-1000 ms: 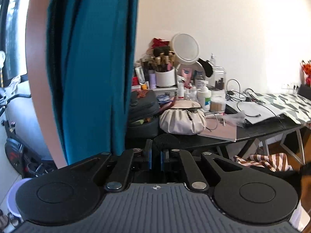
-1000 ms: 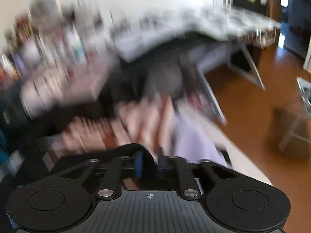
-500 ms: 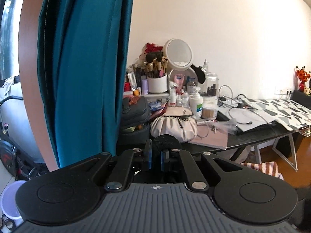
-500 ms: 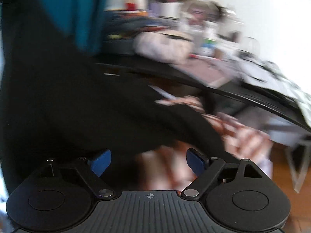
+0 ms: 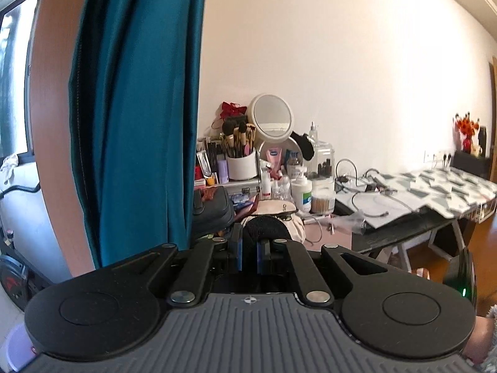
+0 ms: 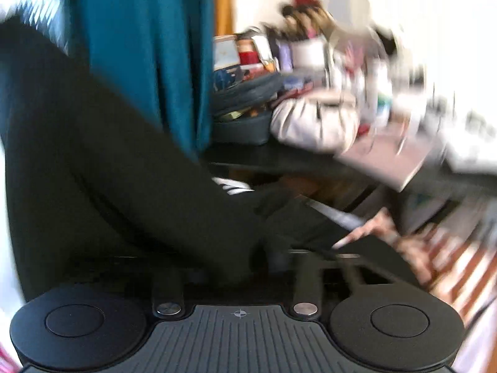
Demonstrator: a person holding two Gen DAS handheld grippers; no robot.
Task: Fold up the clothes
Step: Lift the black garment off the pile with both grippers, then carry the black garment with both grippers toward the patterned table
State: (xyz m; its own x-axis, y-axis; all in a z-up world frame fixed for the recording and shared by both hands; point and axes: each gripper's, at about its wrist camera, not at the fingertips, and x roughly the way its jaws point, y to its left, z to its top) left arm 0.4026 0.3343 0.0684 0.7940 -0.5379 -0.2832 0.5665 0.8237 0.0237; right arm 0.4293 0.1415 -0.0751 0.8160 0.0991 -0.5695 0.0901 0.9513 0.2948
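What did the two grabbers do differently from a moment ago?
The right gripper opened wide, then its jaws have just been closing on the black garment, which now drapes across its view. The left gripper rose, so the cluttered desk sits lower in its view. It stayed shut on a bunch of the black cloth.

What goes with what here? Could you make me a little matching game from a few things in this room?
Things:
1. curtain
2. round mirror
3. brush cup
4. black garment

Descriptions:
A. white, full of makeup brushes
B. teal, hanging at the left
C. dark cloth, pinched in the left gripper
D. standing behind the clutter on the desk

Pairs: 1-B, 2-D, 3-A, 4-C
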